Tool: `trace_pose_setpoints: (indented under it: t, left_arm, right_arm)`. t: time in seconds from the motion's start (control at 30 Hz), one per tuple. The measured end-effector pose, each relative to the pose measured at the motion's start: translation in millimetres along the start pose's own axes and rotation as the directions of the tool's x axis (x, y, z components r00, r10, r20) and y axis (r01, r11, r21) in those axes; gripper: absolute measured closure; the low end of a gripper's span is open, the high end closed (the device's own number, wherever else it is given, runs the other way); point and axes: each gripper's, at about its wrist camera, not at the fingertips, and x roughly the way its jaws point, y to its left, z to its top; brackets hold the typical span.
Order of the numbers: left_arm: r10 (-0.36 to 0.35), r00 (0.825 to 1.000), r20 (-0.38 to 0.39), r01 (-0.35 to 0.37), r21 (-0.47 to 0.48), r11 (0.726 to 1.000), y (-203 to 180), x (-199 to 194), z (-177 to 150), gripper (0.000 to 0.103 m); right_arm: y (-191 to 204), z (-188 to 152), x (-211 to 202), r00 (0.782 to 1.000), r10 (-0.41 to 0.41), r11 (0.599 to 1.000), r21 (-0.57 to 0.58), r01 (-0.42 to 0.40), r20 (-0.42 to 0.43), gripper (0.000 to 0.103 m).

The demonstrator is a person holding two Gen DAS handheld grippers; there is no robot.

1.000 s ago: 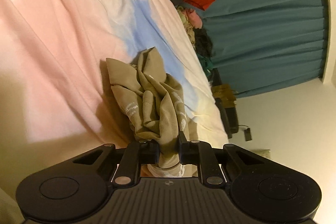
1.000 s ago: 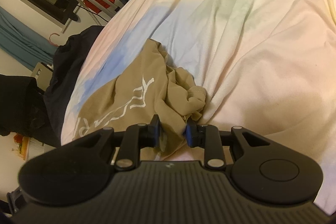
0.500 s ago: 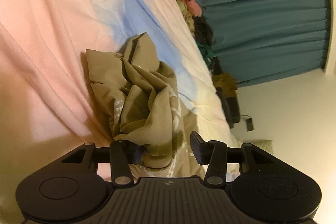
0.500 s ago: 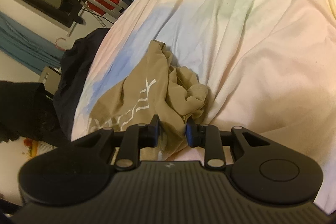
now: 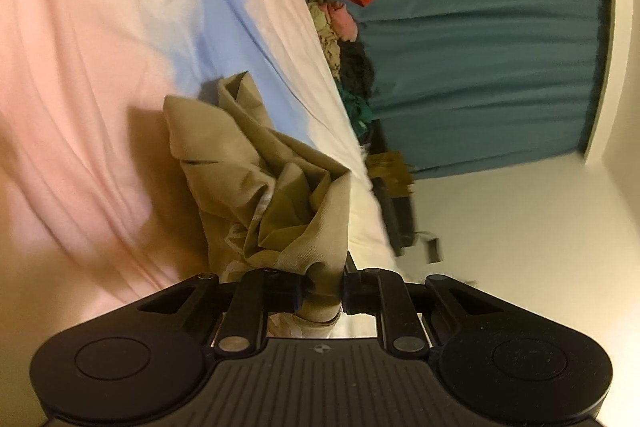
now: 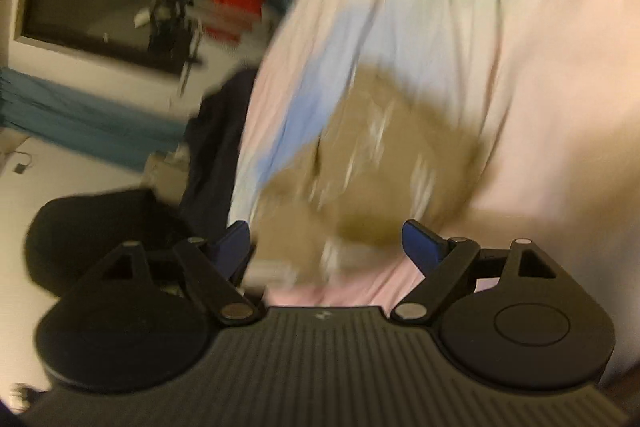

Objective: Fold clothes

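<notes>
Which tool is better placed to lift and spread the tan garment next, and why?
Left. The left tool is closing on a bunch of the tan garment on the bed sheet. The right tool is opening, its pads clear of the cloth.

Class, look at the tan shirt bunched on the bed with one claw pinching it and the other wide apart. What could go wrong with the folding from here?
1. The left claw is closing on a thick wad of the tan shirt, likely several layers, so lifting may not spread it.
2. The right claw is opening with nothing pinched, so the shirt may slump.
3. The right view is blurred, so a regrasp could catch the bedsheet.
</notes>
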Motion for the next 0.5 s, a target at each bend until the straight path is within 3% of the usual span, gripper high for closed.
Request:
trace_pose_setpoints:
  t: [0.1,0.23,0.33,0.5]
  left_arm:
    - [-0.022,1.0,0.005,0.022,-0.047,0.999,9,-2,5,0.087]
    - [-0.034,0.999,0.012,0.034,-0.07,0.997,15,-5,8,0.087]
    - [-0.042,0.999,0.012,0.043,-0.08,0.996,17,-6,10,0.087]
    - [-0.049,0.999,0.024,0.051,-0.105,0.993,22,-9,13,0.087]
  right_arm:
    - [-3,-12,36,0.996,-0.045,0.994,0.091,0.052,-0.079,0.017]
    - [-5,-15,61,0.996,0.021,0.974,0.229,0.0,-0.086,0.017]
    - [2,-11,68,0.998,0.04,0.97,0.24,-0.029,-0.041,0.018]
    - [-24,2,67,0.996,0.023,0.943,0.329,-0.05,0.086,0.019]
